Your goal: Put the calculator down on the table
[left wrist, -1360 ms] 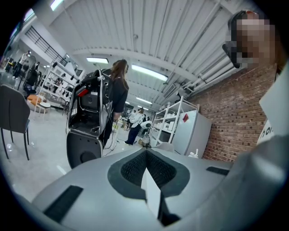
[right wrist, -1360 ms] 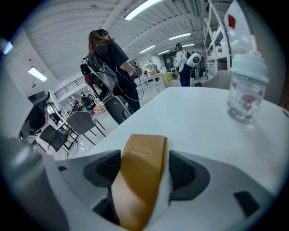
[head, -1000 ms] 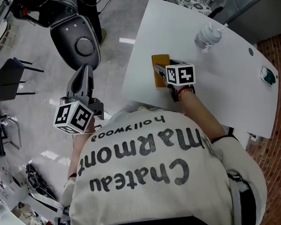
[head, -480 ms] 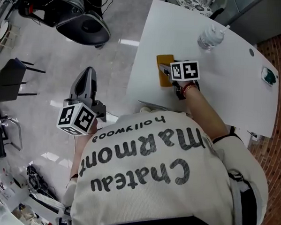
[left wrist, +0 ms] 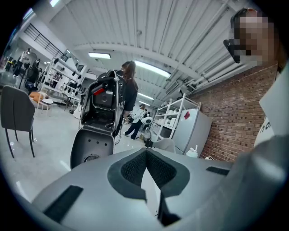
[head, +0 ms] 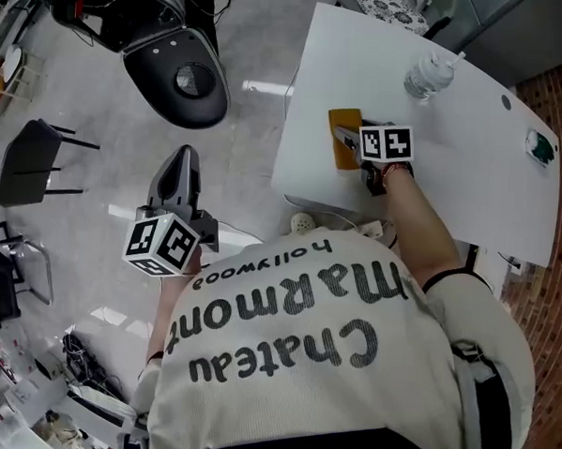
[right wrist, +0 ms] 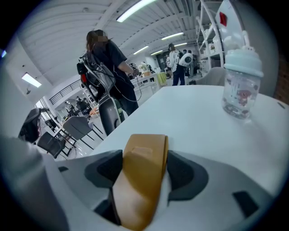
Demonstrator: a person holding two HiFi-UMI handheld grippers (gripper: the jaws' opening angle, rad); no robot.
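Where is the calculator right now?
In the head view the calculator is upper centre, clamped in the right hand-held gripper by the left edge of the white table, with the clear bottle farther back to its right.

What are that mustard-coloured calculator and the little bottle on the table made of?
The calculator seems cased in matte leatherette or rubber: dull sheen, soft folded edge. The bottle looks like clear glossy plastic, see-through, with a pale opaque cap.
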